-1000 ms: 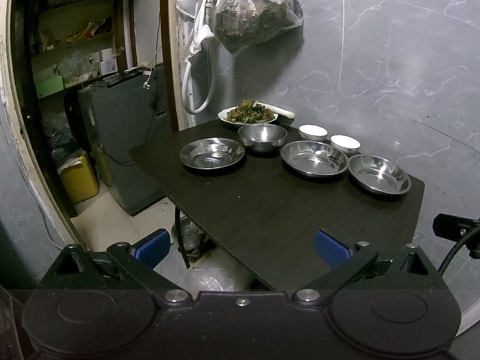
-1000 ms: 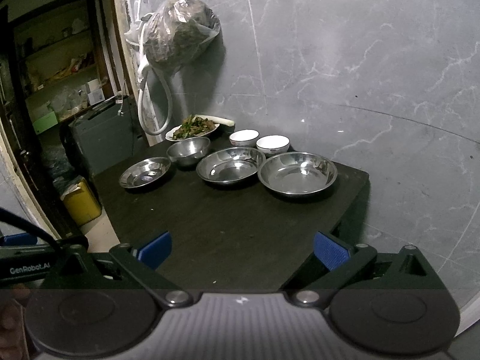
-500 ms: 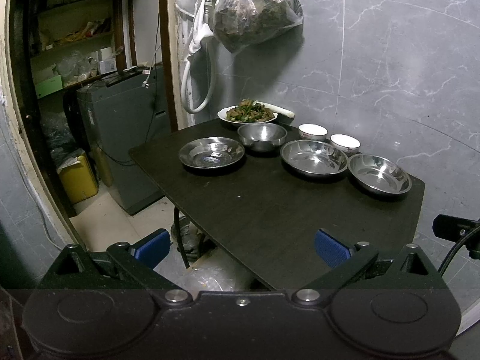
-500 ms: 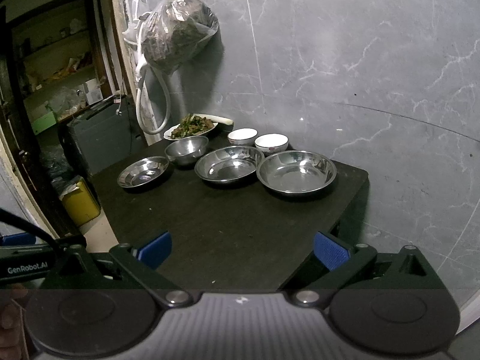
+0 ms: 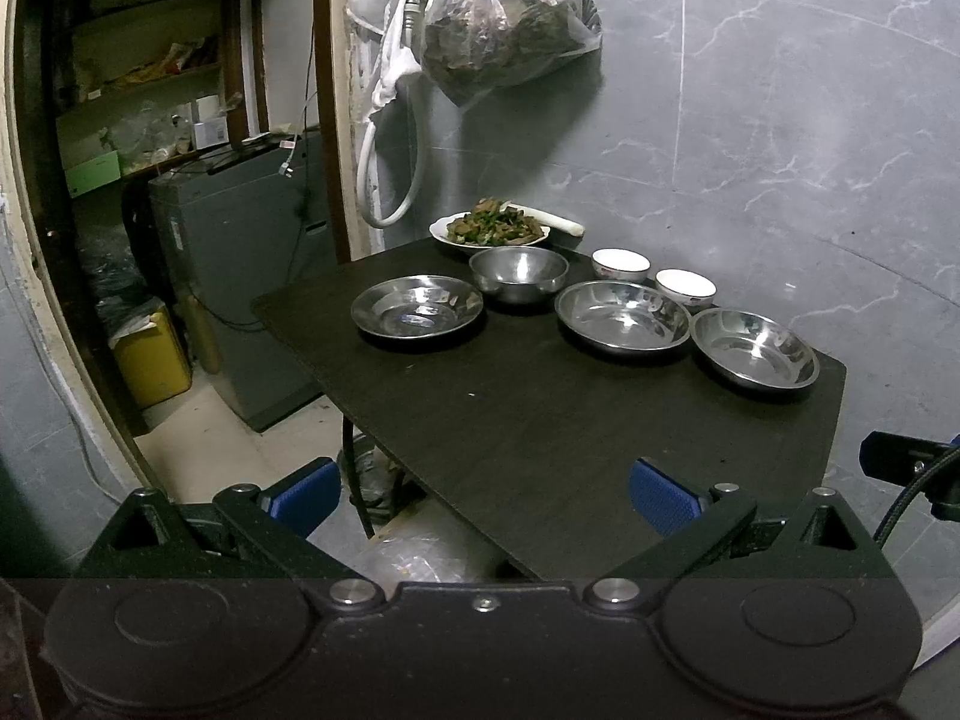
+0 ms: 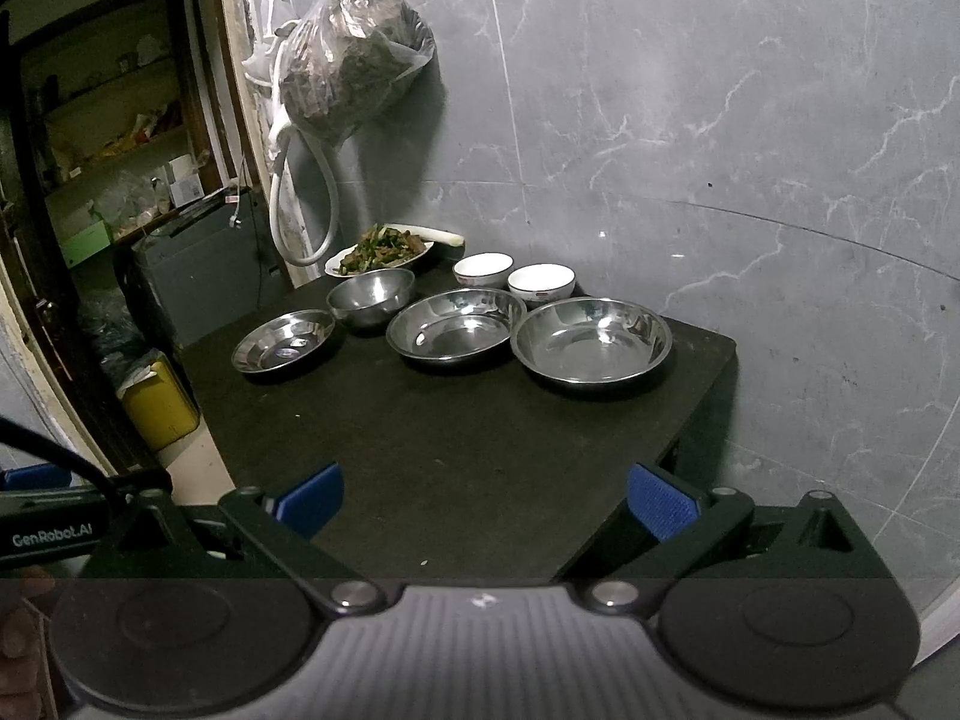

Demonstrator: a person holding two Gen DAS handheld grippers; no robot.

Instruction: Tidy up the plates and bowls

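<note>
Left gripper [image 5: 483, 495] spread wide, empty, hovering off the near-left corner of the black table [image 5: 540, 420]. On the far half, left to right: steel plate [image 5: 417, 313], deep steel bowl [image 5: 519, 275] just behind it with a food plate [image 5: 489, 231] at the back by the wall, second steel plate [image 5: 624, 324], two white bowls [image 5: 621, 264] [image 5: 686, 287] behind, third steel plate [image 5: 754, 355] near the right edge. Right gripper [image 6: 485, 498] also spread, empty, over the near edge
</note>
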